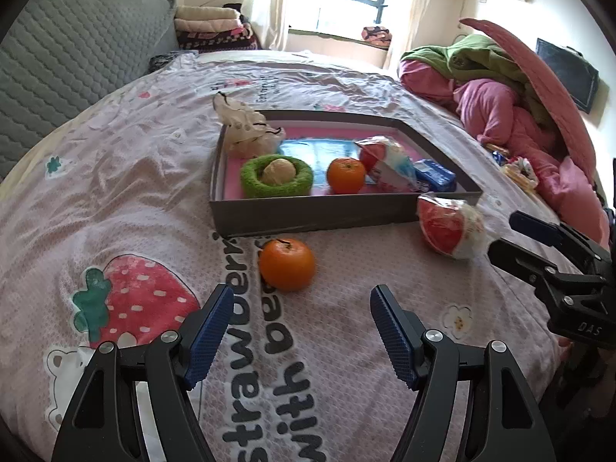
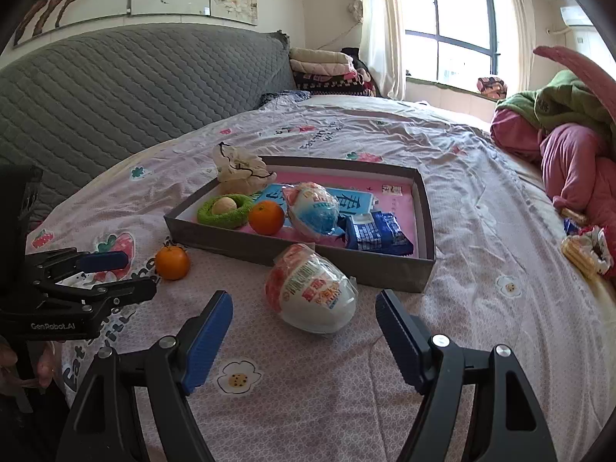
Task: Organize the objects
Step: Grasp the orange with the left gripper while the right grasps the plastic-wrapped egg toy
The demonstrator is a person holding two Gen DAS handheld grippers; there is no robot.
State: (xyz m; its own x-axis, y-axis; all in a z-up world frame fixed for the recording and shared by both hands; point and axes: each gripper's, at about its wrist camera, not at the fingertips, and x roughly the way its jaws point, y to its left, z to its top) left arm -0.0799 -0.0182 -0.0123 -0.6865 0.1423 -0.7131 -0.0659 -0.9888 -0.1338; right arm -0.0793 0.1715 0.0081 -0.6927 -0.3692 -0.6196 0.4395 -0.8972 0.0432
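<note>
We have both grippers poised over the bed sheet (image 1: pixel 115 200), near side of the grey tray (image 1: pixel 308 211). Left gripper (image 1: pixel 302 331) stands spread wide with nothing between its blue pads; the loose orange (image 1: pixel 287 264) lies on the sheet just beyond them, just in front of the tray's near wall and slightly left of centre. Right gripper (image 2: pixel 304 331) is likewise spread and empty, with the red-and-white wrapped snack (image 2: pixel 312 288) lying between and just beyond its fingertips, close to the tray's near wall. Already in the tray: a green ring (image 1: pixel 276 176) with a pale ball, a second orange (image 1: pixel 345 175), a blue-and-white wrapped snack (image 2: pixel 313 211) and a blue packet (image 2: pixel 375 235). Our reading: the step in hand is the left approach to the loose orange. To do it well we would bring the pads down either side of its widest part, centred, low enough to avoid skating over the top, and close gently since a round fruit on soft bedding may roll. The lift must clear the tray wall; free floor shows at the tray's near left, beside the green ring.
</note>
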